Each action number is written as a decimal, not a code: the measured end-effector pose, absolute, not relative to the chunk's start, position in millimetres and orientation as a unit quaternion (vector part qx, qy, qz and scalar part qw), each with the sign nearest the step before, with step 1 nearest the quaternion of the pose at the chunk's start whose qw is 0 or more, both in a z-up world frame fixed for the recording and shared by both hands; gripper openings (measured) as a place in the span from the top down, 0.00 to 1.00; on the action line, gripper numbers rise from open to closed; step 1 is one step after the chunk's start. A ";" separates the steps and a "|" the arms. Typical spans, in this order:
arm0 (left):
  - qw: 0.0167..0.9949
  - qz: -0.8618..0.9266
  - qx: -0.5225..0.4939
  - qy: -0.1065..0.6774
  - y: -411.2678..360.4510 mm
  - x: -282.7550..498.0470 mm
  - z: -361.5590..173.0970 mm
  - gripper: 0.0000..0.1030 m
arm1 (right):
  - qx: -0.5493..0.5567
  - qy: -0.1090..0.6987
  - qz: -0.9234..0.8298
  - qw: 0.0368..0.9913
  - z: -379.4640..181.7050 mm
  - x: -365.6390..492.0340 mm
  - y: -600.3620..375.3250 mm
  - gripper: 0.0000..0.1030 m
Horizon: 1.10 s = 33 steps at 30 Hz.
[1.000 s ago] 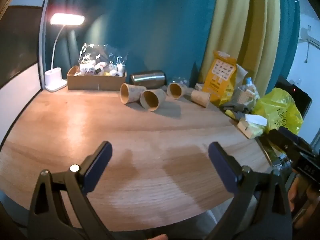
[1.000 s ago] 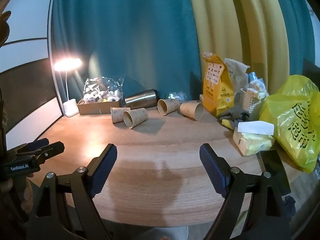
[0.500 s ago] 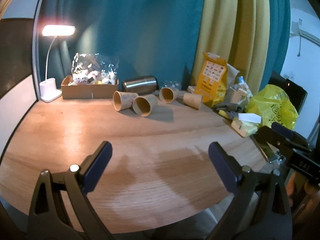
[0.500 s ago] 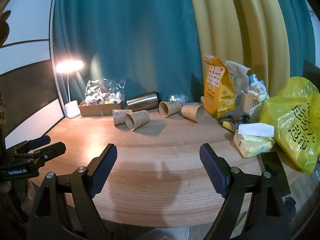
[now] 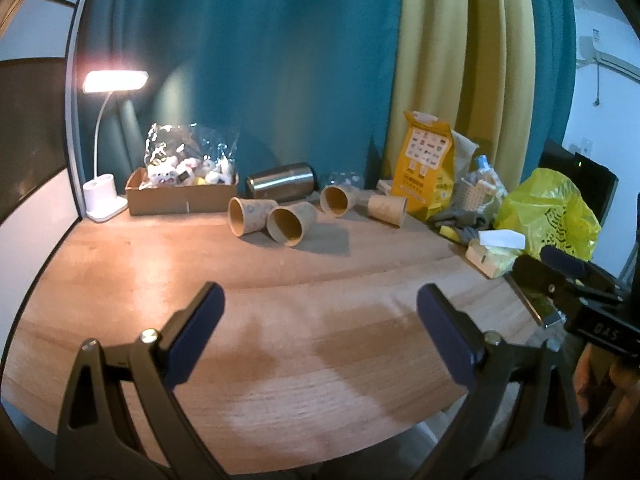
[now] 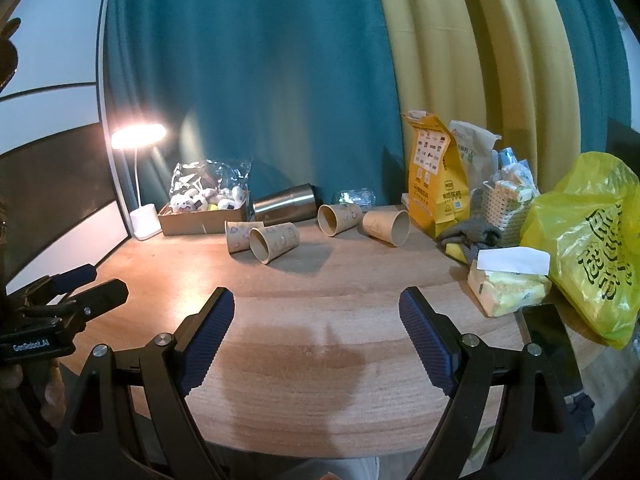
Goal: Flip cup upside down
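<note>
Both tools spread wide, empty, over wooden table, teal curtain behind

We are viewing a wooden table with a curved near edge. Four paper cups are lying on their sides at its rear: two touching, two more to their right. A steel tumbler is lying behind them. A lamp, cardboard box, orange bag, tissue pack and yellow bag are also resting on it.
</note>
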<state>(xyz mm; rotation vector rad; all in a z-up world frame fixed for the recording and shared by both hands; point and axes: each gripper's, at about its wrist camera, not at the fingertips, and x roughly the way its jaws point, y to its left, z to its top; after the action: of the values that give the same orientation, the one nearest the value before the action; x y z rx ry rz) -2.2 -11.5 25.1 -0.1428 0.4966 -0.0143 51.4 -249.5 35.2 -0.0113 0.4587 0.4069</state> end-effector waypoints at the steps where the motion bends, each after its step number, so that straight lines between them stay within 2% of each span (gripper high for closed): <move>1: 0.967 -0.007 -0.069 0.245 -12.1 -2.3 25.3 0.05 | -0.005 0.225 0.200 0.954 35.3 51.4 -249.4 0.15; 33: 0.967 -0.007 -0.081 0.240 -11.4 2.4 31.2 0.05 | -0.003 0.228 0.201 0.952 36.7 57.3 -246.7 0.15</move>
<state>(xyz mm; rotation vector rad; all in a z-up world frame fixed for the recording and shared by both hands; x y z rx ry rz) 2.4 -11.4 31.2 -0.1646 0.4844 -0.0147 57.3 -246.7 36.7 -0.0066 0.4642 0.4093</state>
